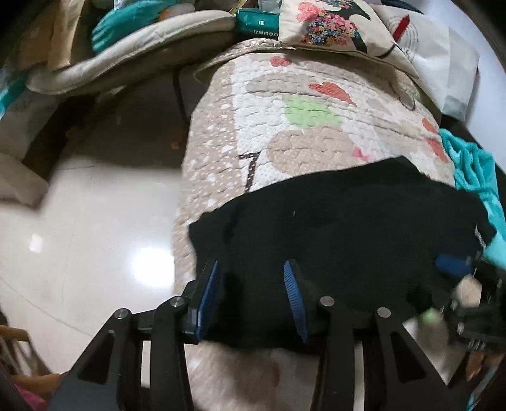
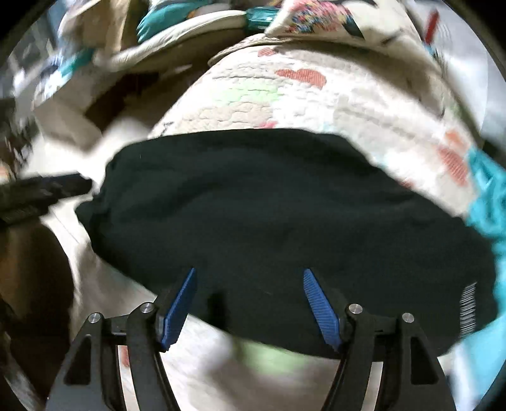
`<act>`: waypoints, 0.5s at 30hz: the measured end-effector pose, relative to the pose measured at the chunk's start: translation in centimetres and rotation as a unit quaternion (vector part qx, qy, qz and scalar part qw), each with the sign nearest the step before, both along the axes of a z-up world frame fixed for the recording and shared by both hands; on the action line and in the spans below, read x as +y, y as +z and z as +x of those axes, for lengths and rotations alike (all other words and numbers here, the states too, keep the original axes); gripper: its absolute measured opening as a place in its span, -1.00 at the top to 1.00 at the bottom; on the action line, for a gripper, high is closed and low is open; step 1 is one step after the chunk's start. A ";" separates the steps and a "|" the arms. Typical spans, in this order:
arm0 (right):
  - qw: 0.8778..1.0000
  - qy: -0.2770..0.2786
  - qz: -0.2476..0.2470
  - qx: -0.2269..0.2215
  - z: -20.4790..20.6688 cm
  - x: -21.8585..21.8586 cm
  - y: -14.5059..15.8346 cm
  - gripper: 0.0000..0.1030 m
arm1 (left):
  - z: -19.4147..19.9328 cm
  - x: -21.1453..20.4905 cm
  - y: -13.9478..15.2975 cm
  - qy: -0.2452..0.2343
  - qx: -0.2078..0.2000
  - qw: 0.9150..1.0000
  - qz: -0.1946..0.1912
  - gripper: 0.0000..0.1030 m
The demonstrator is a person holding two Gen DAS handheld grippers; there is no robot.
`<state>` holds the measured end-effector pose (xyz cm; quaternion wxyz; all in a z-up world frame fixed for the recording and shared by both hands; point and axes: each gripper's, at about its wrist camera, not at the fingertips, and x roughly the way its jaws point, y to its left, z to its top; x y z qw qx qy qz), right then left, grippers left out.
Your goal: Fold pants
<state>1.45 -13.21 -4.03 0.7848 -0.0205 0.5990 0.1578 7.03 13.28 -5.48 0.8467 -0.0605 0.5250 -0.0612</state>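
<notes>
- Nearest, the left tongs [image 1: 253, 300] stand part open over the near left edge of the black pants [image 1: 332, 246]; the blue pads sit apart with dark cloth showing between them, but nothing looks pinched.
- Likewise the right tongs [image 2: 249, 306] gape wider above the near edge of the pants [image 2: 268, 205], again with cloth under the gap and no grip on it.
- Just past the pads, the pants lie in a folded dark slab across the quilted cover [image 1: 284, 126], its near edge close to where the cover drops away.
- Risk, as I judge it: a pad catching the top layer could drag it and undo the fold; cloth this soft shifts easily.
- Another risk is the left corner of the pants, which lies near the side of the cover above the shiny floor [image 1: 95, 221] and could slide off if nudged.
- To the right, a teal cloth [image 1: 474, 177] touches the pants and could get grabbed along with them.
- Farthest off, a printed pillow [image 1: 332, 25] sits at the head of the cover, well apart from the work.
</notes>
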 end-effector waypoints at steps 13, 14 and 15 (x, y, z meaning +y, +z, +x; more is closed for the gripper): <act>0.938 -0.346 -0.021 -0.015 -0.3 -13.5 -1.6 -0.48 | 1.6 6.5 -5.5 0.118 0.015 0.974 -0.191 -0.25; 0.934 -0.355 -0.010 -0.020 -0.3 -13.5 -1.3 -0.49 | 1.5 7.7 -5.8 0.139 0.017 0.964 -0.227 -0.25; 0.934 -0.355 -0.006 -0.036 -0.3 -13.1 -0.7 -0.49 | 1.4 8.4 -6.0 0.154 0.015 0.956 -0.249 -0.25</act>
